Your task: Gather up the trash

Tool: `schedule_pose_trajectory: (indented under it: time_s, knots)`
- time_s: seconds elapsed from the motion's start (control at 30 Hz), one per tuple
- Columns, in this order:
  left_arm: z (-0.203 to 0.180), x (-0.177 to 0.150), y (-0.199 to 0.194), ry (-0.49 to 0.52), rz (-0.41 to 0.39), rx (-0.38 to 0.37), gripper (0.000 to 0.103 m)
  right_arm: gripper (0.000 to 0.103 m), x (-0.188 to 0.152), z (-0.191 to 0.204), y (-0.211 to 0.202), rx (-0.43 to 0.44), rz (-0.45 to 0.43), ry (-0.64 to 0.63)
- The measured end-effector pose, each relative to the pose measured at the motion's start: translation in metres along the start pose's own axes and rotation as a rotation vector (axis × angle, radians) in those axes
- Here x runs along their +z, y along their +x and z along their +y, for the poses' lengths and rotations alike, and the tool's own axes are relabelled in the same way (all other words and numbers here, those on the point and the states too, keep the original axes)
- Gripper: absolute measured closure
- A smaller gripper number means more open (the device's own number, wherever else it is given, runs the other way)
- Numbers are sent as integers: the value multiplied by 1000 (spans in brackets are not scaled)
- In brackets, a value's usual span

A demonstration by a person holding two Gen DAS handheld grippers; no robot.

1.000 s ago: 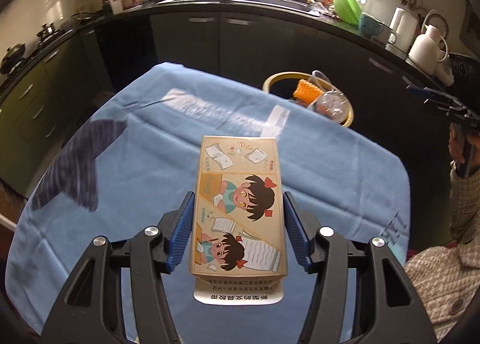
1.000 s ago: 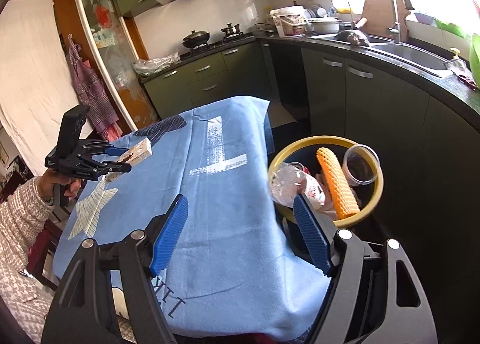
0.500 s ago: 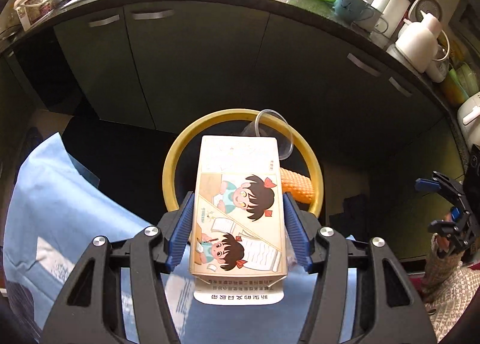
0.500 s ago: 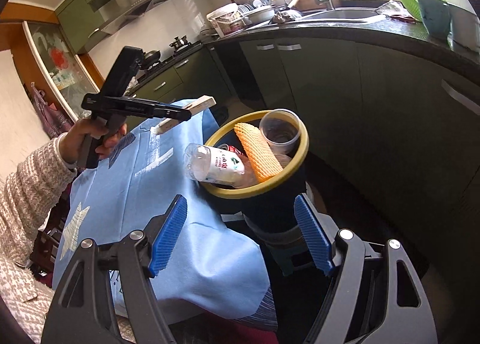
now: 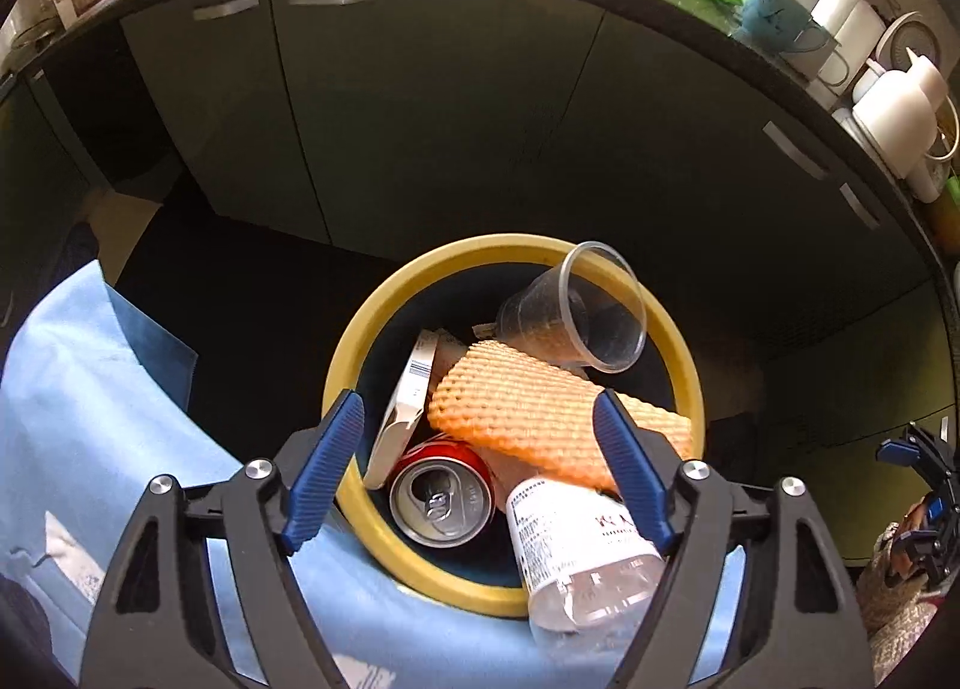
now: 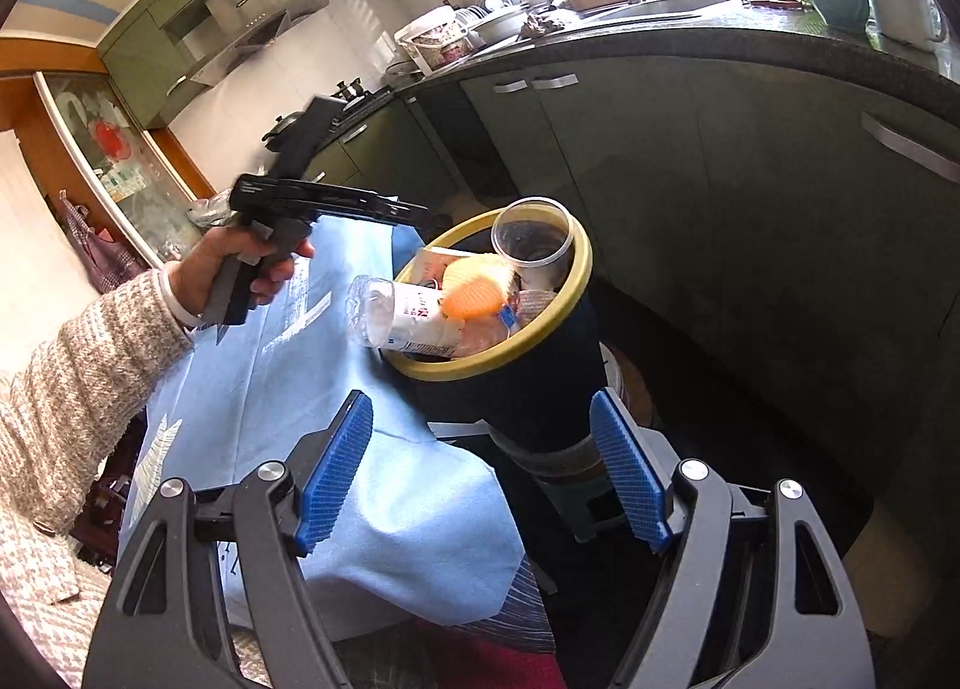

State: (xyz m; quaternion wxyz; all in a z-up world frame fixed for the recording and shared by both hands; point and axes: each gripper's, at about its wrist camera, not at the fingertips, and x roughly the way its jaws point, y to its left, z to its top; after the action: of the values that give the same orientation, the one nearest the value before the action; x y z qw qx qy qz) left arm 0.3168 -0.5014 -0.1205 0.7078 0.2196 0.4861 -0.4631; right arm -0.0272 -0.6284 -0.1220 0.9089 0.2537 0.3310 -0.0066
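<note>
A dark bin with a yellow rim [image 5: 360, 341] [image 6: 576, 293] stands beside the blue-clothed table. It holds the cartoon carton [image 5: 405, 401] on edge, a red can [image 5: 441, 494], an orange foam net [image 5: 540, 413], a clear cup [image 5: 576, 323] and a plastic bottle [image 5: 576, 551] leaning over the rim. My left gripper [image 5: 477, 473] is open and empty just above the bin; it also shows in the right wrist view [image 6: 432, 218]. My right gripper [image 6: 480, 479] is open and empty, low beside the bin.
The blue tablecloth [image 6: 360, 485] [image 5: 78, 419] hangs over the table edge against the bin. Dark green kitchen cabinets [image 5: 420, 107] curve behind the bin, with a cluttered counter [image 6: 690, 11] above. A stool [image 6: 576, 485] carries the bin.
My left gripper moved over the bin and opened; the cartoon carton left its jaws and now lies inside the bin. My right gripper stayed open, shifting slightly.
</note>
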Motion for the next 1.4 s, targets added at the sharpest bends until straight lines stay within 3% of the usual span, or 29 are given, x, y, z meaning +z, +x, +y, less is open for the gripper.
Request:
schedule_pose_trajectory:
  time_s: [0.07, 0.2, 0.37, 0.57, 0.73, 0.93, 1.2, 1.4]
  knots:
    - [-4, -16, -38, -10, -84, 16, 22, 26, -1, 7, 0, 7, -1, -11]
    - [-26, -74, -129, -26, -297, 121, 9, 26, -3, 30, 4, 38, 10, -60]
    - [-54, -188, -221, -114, -495, 249, 7, 24, -9, 78, 15, 82, 38, -175]
    - [-85, -319, -277, -308, -602, 528, 7, 16, -16, 138, 19, 99, 22, -302]
    - [-94, -398, -318, -495, -653, 714, 7, 8, -26, 177, 7, 67, -31, -387]
    - [-98, -454, -352, -606, -652, 862, 7, 5, -46, 197, -18, -22, -93, -447]
    - [-106, -490, -376, -698, -691, 879, 7, 5, -60, 207, -52, -129, -194, -482]
    - [-111, -498, -384, -707, -720, 898, 7, 5, -62, 216, -63, -165, -233, -506]
